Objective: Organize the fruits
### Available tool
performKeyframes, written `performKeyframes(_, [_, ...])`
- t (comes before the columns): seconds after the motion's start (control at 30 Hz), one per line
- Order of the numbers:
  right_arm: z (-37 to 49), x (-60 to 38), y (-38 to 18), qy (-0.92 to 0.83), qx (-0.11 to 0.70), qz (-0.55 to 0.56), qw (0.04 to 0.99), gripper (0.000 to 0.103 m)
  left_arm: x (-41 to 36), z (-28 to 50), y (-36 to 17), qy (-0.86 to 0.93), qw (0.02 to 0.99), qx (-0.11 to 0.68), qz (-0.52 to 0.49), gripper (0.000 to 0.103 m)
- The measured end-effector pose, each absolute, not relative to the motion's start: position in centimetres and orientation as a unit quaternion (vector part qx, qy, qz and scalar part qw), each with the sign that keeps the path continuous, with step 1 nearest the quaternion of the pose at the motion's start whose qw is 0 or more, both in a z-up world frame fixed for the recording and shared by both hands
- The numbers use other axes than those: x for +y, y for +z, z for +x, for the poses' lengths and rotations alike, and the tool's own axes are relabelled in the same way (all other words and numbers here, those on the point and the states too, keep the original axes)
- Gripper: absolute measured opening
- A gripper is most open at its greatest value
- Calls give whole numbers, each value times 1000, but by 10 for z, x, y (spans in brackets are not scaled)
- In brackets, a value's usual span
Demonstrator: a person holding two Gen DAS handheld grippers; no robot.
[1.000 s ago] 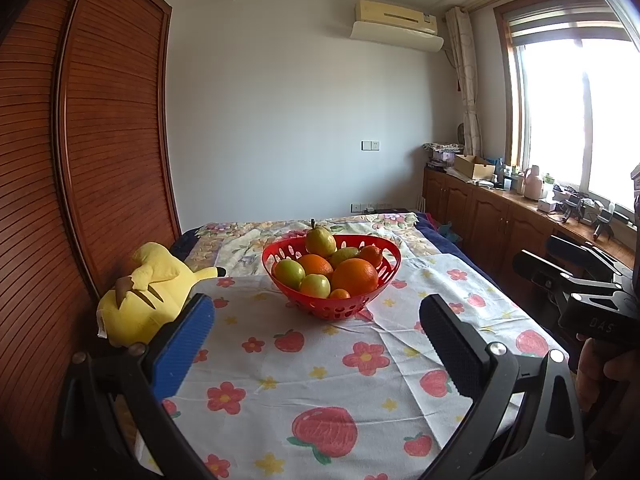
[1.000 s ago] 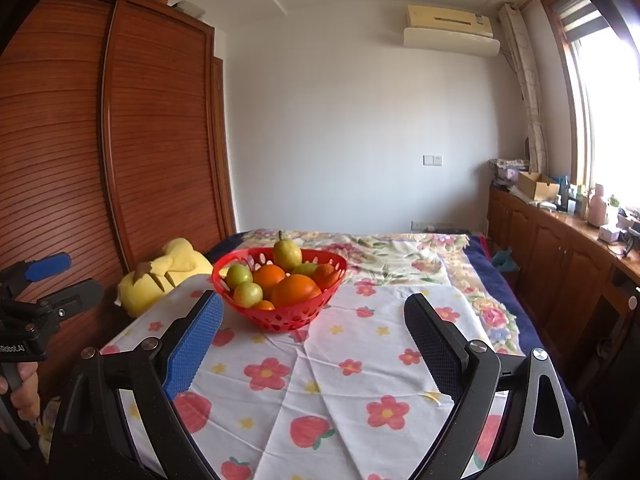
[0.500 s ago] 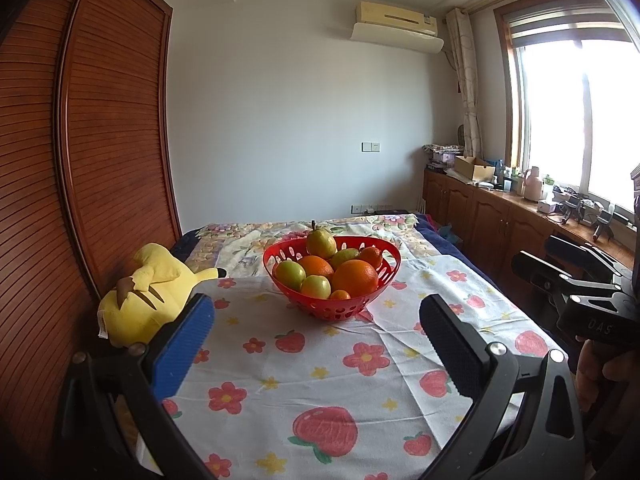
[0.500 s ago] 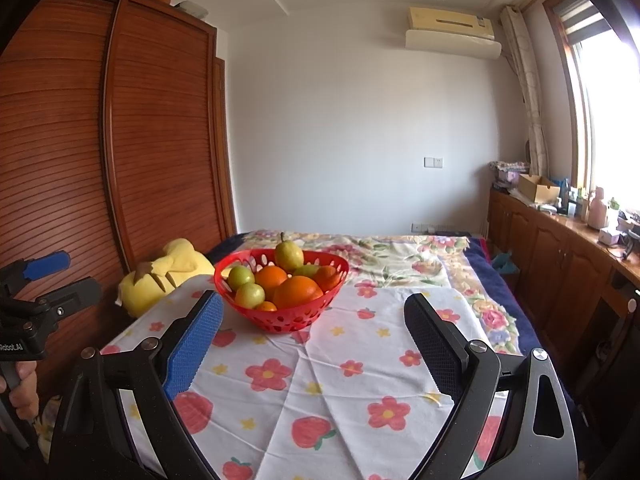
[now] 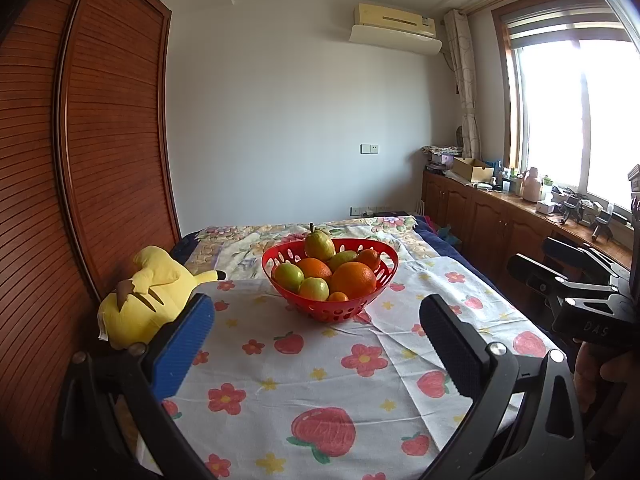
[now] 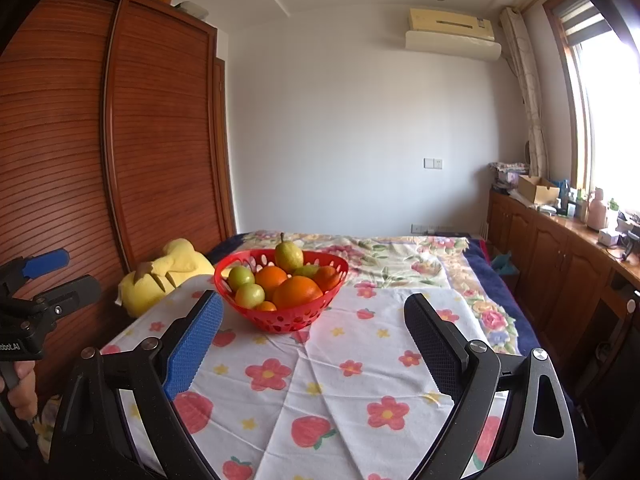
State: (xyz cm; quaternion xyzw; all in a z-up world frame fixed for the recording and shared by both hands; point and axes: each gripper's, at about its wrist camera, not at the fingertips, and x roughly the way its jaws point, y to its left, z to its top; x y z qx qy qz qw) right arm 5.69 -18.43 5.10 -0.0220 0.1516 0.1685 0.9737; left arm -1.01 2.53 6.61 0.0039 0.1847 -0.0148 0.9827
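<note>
Both tongs stand wide w/ nothing between the pads: left tongs (image 5: 316, 344) and right tongs (image 6: 312, 344), each hovering over the near part of the cloth, well short of the fruit. Fruit sits piled in the red basket (image 5: 376, 254) on the flowered cloth (image 5: 320, 380), toward the far-left of the white sheet. We can't tell if it's a tabletop or bed underneath; the quilt further back suggests a bed.

Risks, as we judge them:
- Pear (image 5: 319, 245) stands upright on top of the pile, looks the least stable. Nudge a neighbour and it may tip out over the far rim.
- Big orange (image 5: 353, 280) is near as wide as the opening looks. An off-centre grab could squirt it sideways into the small green fruits (image 5: 289, 276).
- Basket is light perforated plastic on loose wrinkled cloth, so pushing down or sideways may slide or tilt it. If the surface is soft, more so.
- Round fruit set on the cloth could roll. Left edge is close, w/ the yellow plush (image 5: 148, 296) and wardrobe (image 5: 100, 160) just beside it.

Room: open cloth near and right of the basket, best place to lay things out. Left side is tight. Right edge drops off toward the wooden cabinets (image 6: 560, 264). The two tongs sit side by side, so crossing paths could clash.
</note>
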Motion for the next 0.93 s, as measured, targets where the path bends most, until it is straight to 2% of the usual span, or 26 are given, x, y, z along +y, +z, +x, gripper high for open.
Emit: performKeyframes(0.93, [56,-183,51,167,151,-23,974,94,24,-11,67,-14,983,185,5,103])
